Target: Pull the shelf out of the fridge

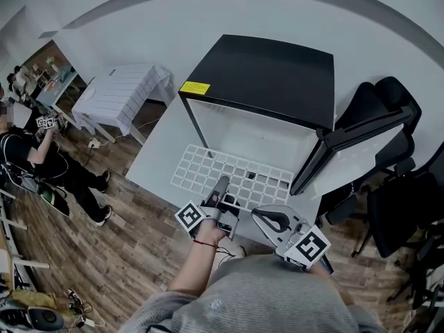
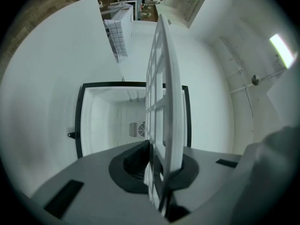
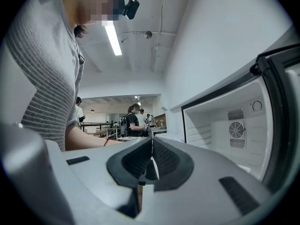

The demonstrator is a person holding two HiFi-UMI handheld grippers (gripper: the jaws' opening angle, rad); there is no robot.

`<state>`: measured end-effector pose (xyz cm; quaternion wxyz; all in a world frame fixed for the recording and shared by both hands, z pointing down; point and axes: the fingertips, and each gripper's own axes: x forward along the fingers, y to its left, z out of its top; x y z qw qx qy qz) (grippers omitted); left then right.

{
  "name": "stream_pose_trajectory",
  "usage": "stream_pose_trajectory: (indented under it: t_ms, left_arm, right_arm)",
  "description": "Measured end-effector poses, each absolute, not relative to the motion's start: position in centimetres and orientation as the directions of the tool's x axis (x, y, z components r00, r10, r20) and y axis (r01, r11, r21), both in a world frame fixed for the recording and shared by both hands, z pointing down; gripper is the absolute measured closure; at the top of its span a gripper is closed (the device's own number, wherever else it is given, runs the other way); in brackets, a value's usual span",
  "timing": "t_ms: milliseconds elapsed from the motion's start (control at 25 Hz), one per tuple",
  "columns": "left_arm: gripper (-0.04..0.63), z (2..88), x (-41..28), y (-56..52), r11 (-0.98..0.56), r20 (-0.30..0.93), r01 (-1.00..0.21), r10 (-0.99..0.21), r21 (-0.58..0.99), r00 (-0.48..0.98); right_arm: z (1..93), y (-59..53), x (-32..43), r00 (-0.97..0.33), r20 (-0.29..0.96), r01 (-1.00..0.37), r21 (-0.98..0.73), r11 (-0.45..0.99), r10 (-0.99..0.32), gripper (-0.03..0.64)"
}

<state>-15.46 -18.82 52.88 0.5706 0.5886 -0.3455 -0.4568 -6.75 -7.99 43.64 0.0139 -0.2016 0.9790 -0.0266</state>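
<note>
A black mini fridge (image 1: 267,68) stands with its door (image 1: 320,152) swung open to the right. The white wire shelf (image 1: 208,172) sticks out of the fridge's white interior toward me, most of it past the opening. My left gripper (image 1: 221,184) is shut on the shelf's near edge. In the left gripper view the shelf (image 2: 165,93) runs edge-on between the jaws of the left gripper (image 2: 157,170), with the fridge interior (image 2: 119,121) behind. My right gripper (image 1: 261,214) hovers just right of the left one, shut and empty; the right gripper (image 3: 151,157) shows nothing between its jaws.
A white slatted table (image 1: 121,89) stands left of the fridge. A seated person (image 1: 38,155) is at the far left on the wooden floor. Black office chairs (image 1: 392,123) crowd the right side behind the open door.
</note>
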Motion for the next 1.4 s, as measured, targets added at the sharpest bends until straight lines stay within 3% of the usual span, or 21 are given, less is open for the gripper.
stream_pose_trajectory:
  t_ms: [360,760,1400]
  left_arm:
    - [0.558,50.8,-14.8,-16.6,-0.185,-0.161,-0.026,-0.908,0.982,0.387]
    - [0.558,51.0,-11.1,-15.4,-0.158,-0.127,-0.020,-0.854,0.987,0.505]
    - [0.558,51.1,-7.0,-14.7,-0.142,-0.121,0.011,-0.805,0.990,0.581]
  right_arm:
    - [44.5,-10.0,-2.8,-0.861,0.005,-0.507,-0.093,0.857,-0.509,0.603]
    - [43.8,-11.7,0.7,-0.799,-0.021,-0.594,-0.125,0.794,-0.601,0.603]
    - [43.3,-12.1,0.1,-0.796,-0.026,-0.599,-0.110,0.793,-0.605,0.603]
